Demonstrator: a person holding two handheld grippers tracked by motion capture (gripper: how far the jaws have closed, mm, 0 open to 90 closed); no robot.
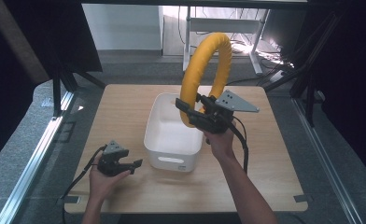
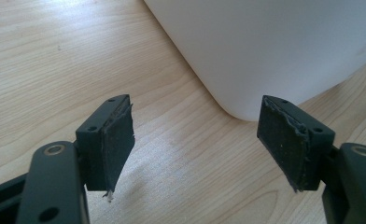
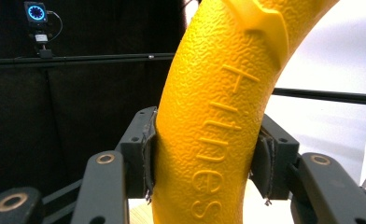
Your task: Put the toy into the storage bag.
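Right claw (image 3: 208, 154) clamps yellow pebbled ring (image 3: 218, 116), raised lettering; left claw (image 2: 204, 140) wide open, empty.

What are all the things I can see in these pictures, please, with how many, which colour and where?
ring: one, yellow, textured with raised letters, held upright above the far right part of the bin.
bin: one, white, open on top, in the middle of the table, with a handle slot in its near wall.
table: one, light wood, under everything.
desk frame: one, white, on the floor beyond the table.
left gripper: one, black, jaws apart and holding nothing, low over the table near the bin's left near corner.
right gripper: one, black, jaws closed on the ring.
hands: two, one holding each gripper, coming from the near edge.
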